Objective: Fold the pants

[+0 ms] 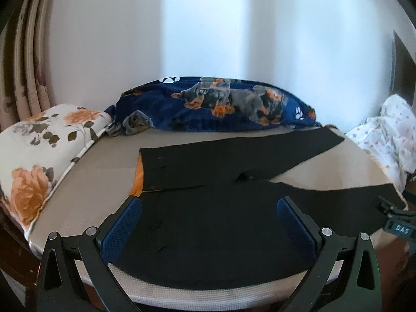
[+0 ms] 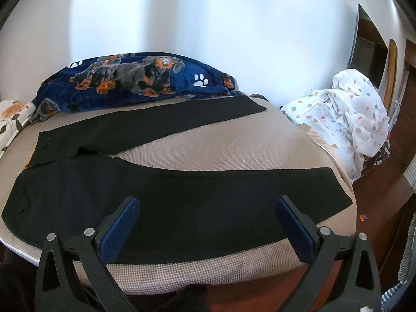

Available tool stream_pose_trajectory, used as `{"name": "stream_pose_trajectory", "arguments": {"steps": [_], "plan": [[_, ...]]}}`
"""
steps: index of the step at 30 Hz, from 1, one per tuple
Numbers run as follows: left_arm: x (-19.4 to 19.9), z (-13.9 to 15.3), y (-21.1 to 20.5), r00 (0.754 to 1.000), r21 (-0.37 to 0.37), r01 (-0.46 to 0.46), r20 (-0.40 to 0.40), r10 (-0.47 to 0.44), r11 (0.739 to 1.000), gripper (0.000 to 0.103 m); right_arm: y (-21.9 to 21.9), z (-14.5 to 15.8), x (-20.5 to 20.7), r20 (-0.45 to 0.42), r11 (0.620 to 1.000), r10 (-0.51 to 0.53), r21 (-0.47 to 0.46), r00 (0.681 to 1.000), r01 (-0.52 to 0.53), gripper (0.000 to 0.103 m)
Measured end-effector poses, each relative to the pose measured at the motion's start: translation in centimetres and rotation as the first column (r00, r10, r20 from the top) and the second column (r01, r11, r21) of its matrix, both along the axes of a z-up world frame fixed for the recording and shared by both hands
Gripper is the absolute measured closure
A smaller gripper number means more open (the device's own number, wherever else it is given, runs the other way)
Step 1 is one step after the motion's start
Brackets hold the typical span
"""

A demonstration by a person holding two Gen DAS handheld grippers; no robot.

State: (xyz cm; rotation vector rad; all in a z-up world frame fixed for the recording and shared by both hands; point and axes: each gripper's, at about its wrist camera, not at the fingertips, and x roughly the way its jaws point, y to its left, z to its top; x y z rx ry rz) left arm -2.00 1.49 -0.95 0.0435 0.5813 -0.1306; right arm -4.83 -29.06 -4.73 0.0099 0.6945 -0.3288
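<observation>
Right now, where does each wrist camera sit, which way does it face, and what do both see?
Left wrist: on the left gripper, open above the waist end of the pants, facing the wall; its own fingers show, and the other gripper's tip at the right edge.
Right wrist: on the right gripper, open above the near leg; only its own fingers show.
Shared: pants, mattress, dog blanket, floral pillow.

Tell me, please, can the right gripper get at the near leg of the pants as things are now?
Probably yes. The right gripper is open, and the near leg of the black pants lies flat on the bed just ahead of its fingers, with nothing lying on it or in between.
</observation>
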Motion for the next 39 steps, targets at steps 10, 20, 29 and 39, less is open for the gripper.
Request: {"name": "stream_pose_trajectory", "arguments": {"steps": [10, 20, 29, 39], "plan": [[-0.6, 0.3, 0.1, 0.998, 0.025, -0.045, 0.053, 0.044, 0.999, 0.0, 0.4, 0.2, -0.1, -0.007, 1.0, 0.007, -0.004, 1.0, -0.007, 0.0], [-1.5, 1.6, 0.0, 0.996, -0.005, -0.015, 0.092, 0.015, 1.0, 0.0, 2.2, 2.4, -0.3, 0.014, 0.998, 0.038, -0.049, 0.999, -0.037, 0.0], [-2.0, 2.2, -0.8, 0.995, 0.002, 0.002, 0.104, -0.002, 1.0, 0.0, 3.0, 3.7, -0.8, 0.034, 0.997, 0.056, -0.063, 0.998, -0.054, 0.0], [-2.1, 2.1, -1.0, 0.995, 0.001, 0.003, 0.104, -0.003, 1.0, 0.0, 3.0, 3.9, -0.7, 0.031, 0.997, 0.062, -0.056, 0.998, -0.06, 0.0]]}}
